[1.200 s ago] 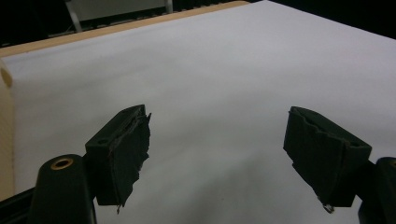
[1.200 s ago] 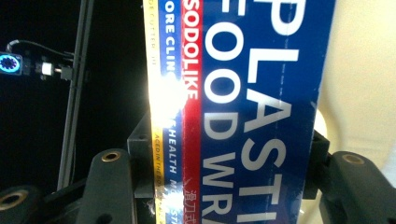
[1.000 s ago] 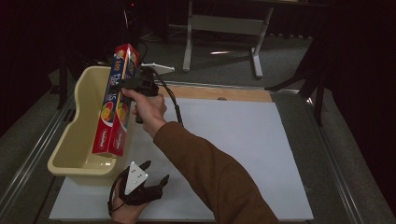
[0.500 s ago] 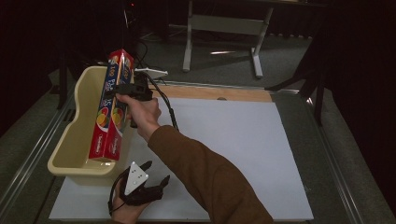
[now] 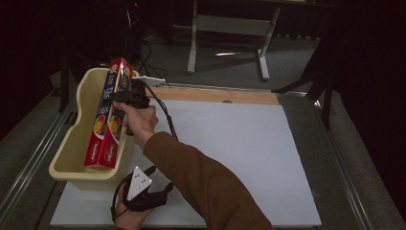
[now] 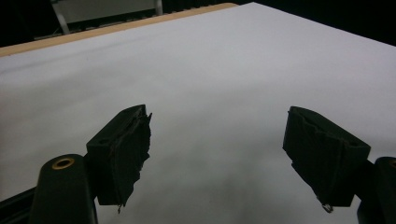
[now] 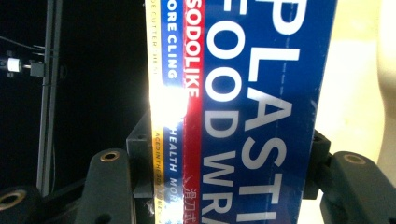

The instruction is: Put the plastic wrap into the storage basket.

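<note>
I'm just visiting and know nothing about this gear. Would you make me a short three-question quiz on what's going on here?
1. True or false: the right hand-held gripper is clamped on the plastic wrap box.
2. Where does the low end of the box sit?
A. on the white table sheet
B. inside the beige tub
C. on the floor
3. Fill in: the jaws of the left hand-held gripper stand ____ above the white table sheet, with nothing between them.

Key
1. True: its jaws press both sides of the box.
2. B: the box leans tilted in the beige tub.
3. Open.
</note>
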Demonstrator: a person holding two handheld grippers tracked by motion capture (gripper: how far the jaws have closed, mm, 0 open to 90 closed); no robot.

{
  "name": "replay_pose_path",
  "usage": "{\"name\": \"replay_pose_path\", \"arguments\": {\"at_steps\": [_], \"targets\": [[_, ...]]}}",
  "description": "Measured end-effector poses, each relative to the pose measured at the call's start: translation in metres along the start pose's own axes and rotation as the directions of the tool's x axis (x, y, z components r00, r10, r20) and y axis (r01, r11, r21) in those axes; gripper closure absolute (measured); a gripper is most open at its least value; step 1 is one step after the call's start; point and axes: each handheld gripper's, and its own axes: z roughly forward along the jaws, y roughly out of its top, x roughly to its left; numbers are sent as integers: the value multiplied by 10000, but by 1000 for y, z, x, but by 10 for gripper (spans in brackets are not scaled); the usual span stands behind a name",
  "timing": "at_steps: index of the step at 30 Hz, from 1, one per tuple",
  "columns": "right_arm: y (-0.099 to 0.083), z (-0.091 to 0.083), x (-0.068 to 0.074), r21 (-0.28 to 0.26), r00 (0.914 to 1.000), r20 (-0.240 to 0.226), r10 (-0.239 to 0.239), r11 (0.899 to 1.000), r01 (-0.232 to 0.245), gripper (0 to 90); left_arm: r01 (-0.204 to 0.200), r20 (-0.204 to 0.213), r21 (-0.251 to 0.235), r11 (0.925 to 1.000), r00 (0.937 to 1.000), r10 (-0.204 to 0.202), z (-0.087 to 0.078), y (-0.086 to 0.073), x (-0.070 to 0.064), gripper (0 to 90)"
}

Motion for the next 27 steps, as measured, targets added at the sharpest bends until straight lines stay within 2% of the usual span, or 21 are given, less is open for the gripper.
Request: {"name": "replay_pose_path", "arguments": {"at_steps": [4,7,9,11,14,16,19,21,24,26,27], "targets": [[-2,6,-2,-22,9998,77,167,9999,-167,409,69,-28,-47,10000,10000,-69,-1,0,1,228],[-4,11,-2,-113,9992,409,-14,9999,19,407,44,-40,-54,10000,10000,-45,-2,0,1,229],[-5,13,-3,-92,9989,467,-51,9999,56,407,73,-44,-55,10000,10000,-74,-2,-1,1,228],[-6,16,-5,144,9979,605,236,9996,-245,405,102,-67,-65,9999,9999,-103,-3,-1,2,228],[-7,17,-7,163,9965,709,451,9988,-463,397,99,-86,-61,9999,9999,-99,-3,-1,3,228],[-5,19,-10,311,9952,850,478,9982,-506,388,90,-91,-55,9999,9999,-90,-3,-1,3,228],[0,18,-13,815,9890,1355,597,9941,-712,356,108,-90,-66,9999,9999,-109,-3,-1,3,228],[0,17,-14,987,9863,1615,331,9939,-495,350,79,-90,-45,10000,9999,-80,-3,-1,2,228],[-1,15,-14,917,9868,1599,272,9949,-423,349,76,-99,-53,10000,9999,-77,-2,-1,2,228],[-1,11,-10,737,9924,1151,427,9960,-514,338,80,-107,-71,9999,9999,-80,-3,-1,1,228],[-1,11,-10,737,9924,1151,427,9960,-514,338,80,-107,-71,9999,9999,-80,-3,-1,1,229]]}}
